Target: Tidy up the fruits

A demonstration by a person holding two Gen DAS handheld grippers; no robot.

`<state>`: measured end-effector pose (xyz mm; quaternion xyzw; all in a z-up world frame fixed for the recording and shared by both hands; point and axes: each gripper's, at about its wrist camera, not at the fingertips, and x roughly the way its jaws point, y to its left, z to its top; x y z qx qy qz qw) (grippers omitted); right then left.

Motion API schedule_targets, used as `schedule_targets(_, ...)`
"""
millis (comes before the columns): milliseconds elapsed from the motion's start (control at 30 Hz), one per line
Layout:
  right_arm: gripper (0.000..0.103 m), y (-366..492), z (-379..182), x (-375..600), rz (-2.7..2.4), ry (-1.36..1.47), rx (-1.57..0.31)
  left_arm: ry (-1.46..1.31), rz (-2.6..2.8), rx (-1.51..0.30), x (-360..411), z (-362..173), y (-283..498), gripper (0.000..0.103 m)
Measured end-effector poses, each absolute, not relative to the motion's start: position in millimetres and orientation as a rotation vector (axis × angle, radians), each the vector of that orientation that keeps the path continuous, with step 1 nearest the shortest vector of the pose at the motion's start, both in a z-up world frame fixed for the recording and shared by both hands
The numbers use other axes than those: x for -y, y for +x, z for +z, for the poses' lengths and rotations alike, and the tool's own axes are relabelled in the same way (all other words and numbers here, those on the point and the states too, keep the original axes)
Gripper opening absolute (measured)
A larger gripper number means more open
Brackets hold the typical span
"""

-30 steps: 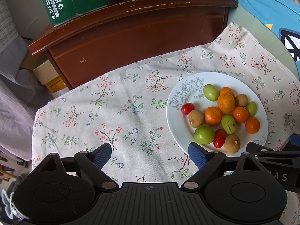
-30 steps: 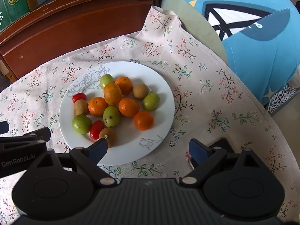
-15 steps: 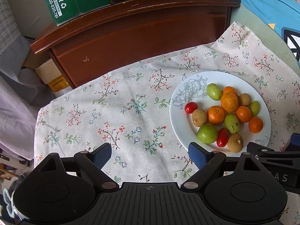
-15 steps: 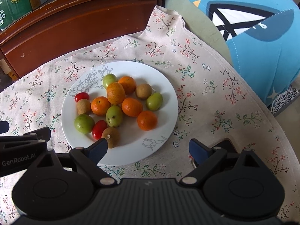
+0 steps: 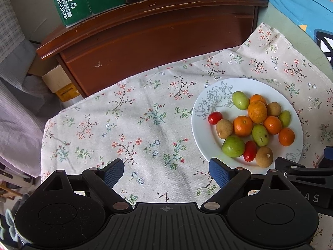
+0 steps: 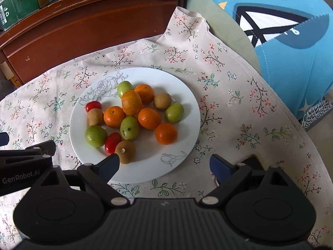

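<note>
A white plate [image 6: 183, 95] [image 5: 205, 133] on a floral cloth holds a heap of small fruit: several oranges [image 6: 149, 118], green fruits [image 6: 95, 135], brown fruits [image 6: 125, 149] and two red tomatoes [image 6: 112, 142]. My right gripper [image 6: 164, 167] is open and empty over the plate's near rim, its left fingertip beside a brown fruit. My left gripper [image 5: 166, 171] is open and empty over bare cloth left of the plate. The right gripper's body shows in the left wrist view [image 5: 306, 175].
The floral cloth [image 5: 133, 125] covers the surface. A dark wooden cabinet [image 5: 158, 35] stands behind it with a green carton [image 5: 83, 0] on top. Blue fabric [image 6: 291, 41] lies at the right. Grey cloth and boxes [image 5: 18, 95] lie at the left.
Both grippers have drifted slightly to the left and back; the plate sits further right in the left view and a little closer in the right view. Both jaws stay open.
</note>
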<state>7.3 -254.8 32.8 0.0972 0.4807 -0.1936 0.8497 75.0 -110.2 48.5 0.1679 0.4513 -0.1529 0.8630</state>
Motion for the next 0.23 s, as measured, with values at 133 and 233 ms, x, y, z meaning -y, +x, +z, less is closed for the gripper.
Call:
schedule_targets(133,0.093,5.8,33.3,252.1,-0.403,0.197,-1.011,0.351,-0.317,-0.940,106.1,49.5,72.6,0.090)
schedule_targets(233,0.093,4.9,34.4,249.4,-0.397,0.189,-1.011,0.359,-0.311,-0.933,103.4,50.5,69.7,0.090)
